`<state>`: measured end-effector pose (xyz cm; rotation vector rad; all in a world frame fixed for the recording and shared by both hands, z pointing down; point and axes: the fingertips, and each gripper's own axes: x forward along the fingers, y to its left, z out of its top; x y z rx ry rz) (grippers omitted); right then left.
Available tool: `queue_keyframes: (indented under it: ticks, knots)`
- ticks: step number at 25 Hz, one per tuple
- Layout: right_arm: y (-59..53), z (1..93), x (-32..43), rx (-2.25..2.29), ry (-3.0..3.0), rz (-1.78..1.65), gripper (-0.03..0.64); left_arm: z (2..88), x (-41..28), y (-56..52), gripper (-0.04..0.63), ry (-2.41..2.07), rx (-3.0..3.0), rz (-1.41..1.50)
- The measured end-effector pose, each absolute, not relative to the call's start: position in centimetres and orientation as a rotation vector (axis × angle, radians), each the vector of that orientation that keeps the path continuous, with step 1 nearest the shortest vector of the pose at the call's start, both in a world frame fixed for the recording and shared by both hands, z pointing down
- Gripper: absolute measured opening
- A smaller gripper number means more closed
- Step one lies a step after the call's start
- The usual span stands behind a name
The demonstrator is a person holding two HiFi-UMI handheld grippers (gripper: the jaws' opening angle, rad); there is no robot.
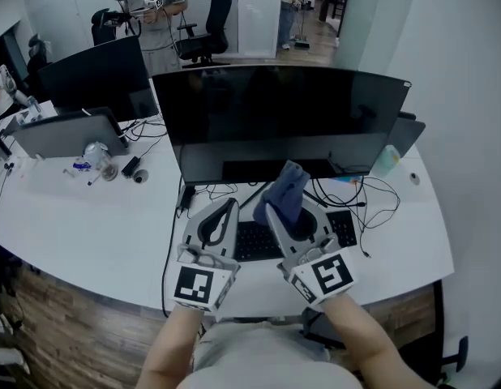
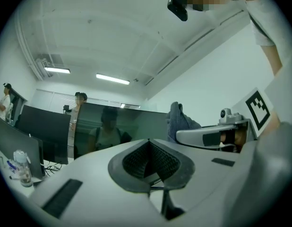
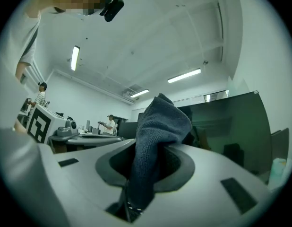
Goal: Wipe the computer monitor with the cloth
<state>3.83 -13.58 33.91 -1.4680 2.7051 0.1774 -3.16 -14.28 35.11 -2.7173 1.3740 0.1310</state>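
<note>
Reading right gripper [image 1: 276, 211] as clamped on the blue-grey cloth [image 1: 288, 186], centre of the head view. Cloth bunched upright out of the jaws, just in front of the lower edge of the dark monitor [image 1: 283, 116], above the keyboard [image 1: 254, 241]. Can't tell whether touching the screen. Reading left gripper [image 1: 220, 217] as jaws pressed together on nothing, just left of the right one, low centre. Both over the white desk [image 1: 88, 233].

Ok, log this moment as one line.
left gripper: shut, empty | right gripper: shut on cloth | cloth: upright before monitor, contact unclear
</note>
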Motion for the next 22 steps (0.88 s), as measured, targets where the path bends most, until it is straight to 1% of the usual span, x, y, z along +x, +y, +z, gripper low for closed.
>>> queue_keyframes:
  ticks: [4,9,12,16,22]
  knots:
    - [-13.3,35.3,5.5,-1.566,2.646,0.124,0.095,35.4,-1.8,-13.7,0.009,1.322,-2.744,0.163]
    - [-12.8,35.8,6.3,-1.657,2.626,0.201,0.095,35.1,-0.7,-13.5,0.009,1.309,-2.753,0.191]
    - [-12.4,36.8,6.8,-1.671,2.618,0.145,0.095,35.2,-0.7,-13.5,0.009,1.333,-2.765,0.233]
    - [-12.3,38.2,7.8,-1.694,2.590,0.025,0.094,35.6,0.1,-13.2,0.009,1.321,-2.763,0.220]
    - [-12.3,37.8,7.5,-1.703,2.593,0.041,0.092,35.9,1.3,-12.8,0.009,1.258,-2.763,0.178]
